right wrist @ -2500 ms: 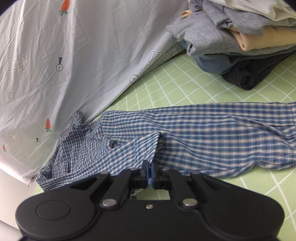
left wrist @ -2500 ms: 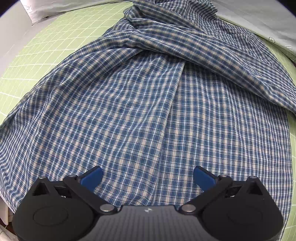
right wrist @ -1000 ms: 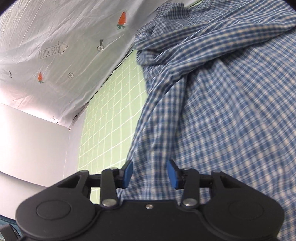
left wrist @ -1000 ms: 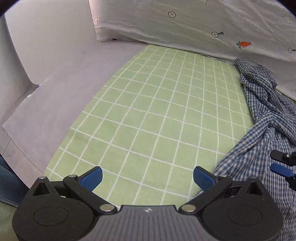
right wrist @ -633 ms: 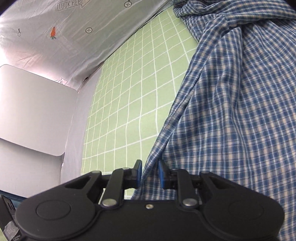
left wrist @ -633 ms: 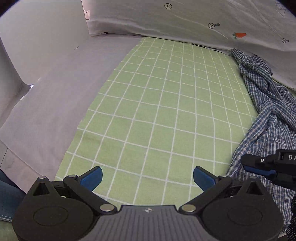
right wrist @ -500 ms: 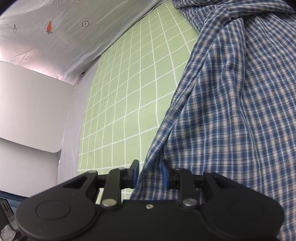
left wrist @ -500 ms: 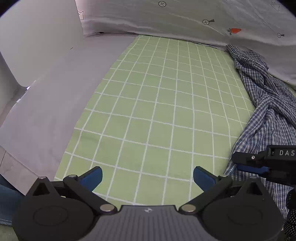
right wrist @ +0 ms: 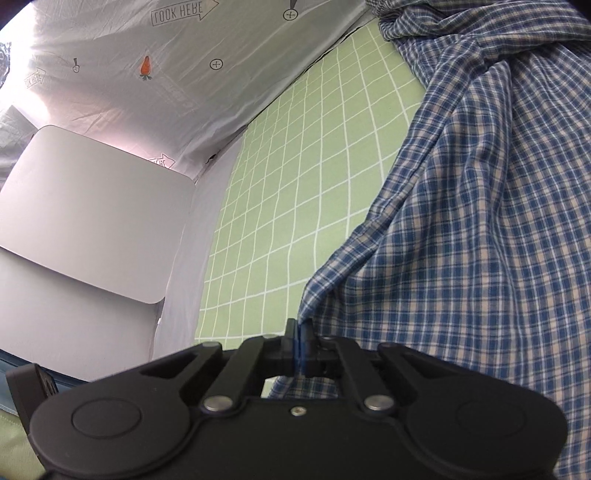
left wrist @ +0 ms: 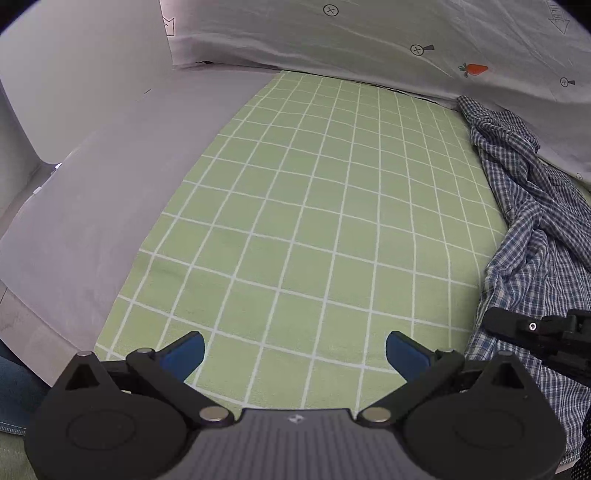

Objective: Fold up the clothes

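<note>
A blue and white checked shirt [right wrist: 480, 229] lies spread over the green gridded sheet [right wrist: 314, 177], filling the right of the right wrist view. My right gripper [right wrist: 298, 334] is shut on the shirt's near left edge, which rises in a small peak from the pads. In the left wrist view the same shirt [left wrist: 532, 236] runs down the right side, rumpled at its far end. My left gripper [left wrist: 294, 349] hangs open over bare green sheet [left wrist: 295, 221], with nothing between its blue pads. The right gripper's black body shows at that view's right edge, on the shirt's hem.
A pale grey printed cloth [left wrist: 369, 33] with carrots and arrows rises behind the sheet. A grey plain surface [left wrist: 92, 206] borders the sheet on the left, with a rounded grey panel [right wrist: 92, 221] beyond it. Denim cloth [left wrist: 11, 391] shows at the lower left.
My right gripper has gone from open around the shirt's left edge to shut on it. The left gripper swung off the shirt to the bare sheet on its left and stayed open.
</note>
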### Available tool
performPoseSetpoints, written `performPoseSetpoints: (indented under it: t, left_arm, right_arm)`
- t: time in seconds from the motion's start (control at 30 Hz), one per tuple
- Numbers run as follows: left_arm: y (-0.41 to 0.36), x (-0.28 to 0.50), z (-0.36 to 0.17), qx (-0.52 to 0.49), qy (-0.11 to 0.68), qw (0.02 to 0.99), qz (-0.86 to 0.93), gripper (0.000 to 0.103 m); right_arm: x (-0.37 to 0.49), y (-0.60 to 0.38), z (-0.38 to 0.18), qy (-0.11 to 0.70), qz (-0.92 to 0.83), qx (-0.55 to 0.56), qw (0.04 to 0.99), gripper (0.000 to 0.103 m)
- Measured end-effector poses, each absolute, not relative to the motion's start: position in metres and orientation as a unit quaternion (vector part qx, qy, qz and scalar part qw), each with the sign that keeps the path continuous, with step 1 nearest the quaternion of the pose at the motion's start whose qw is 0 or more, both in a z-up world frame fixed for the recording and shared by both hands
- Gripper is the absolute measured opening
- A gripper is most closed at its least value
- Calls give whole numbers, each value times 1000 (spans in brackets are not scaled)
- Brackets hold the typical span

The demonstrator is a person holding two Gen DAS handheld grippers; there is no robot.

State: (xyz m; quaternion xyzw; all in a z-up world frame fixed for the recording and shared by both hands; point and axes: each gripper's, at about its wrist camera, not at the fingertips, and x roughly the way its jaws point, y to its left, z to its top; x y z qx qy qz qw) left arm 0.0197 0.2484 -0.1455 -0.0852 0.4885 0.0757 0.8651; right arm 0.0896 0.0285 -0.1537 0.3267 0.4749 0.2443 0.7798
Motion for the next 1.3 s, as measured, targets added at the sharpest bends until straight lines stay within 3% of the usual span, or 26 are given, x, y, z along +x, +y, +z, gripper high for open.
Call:
performPoseSetpoints:
  t: [0.67, 1.3]
  left_arm:
    - [69, 29, -165, -50, 529, 847, 1, 103]
    - [32, 27, -195, 2, 578, 816, 4, 103]
  right_arm:
    - [70, -155, -149, 476, 205, 326, 791, 1]
    - [60, -155, -169, 530, 165, 139, 820, 1]
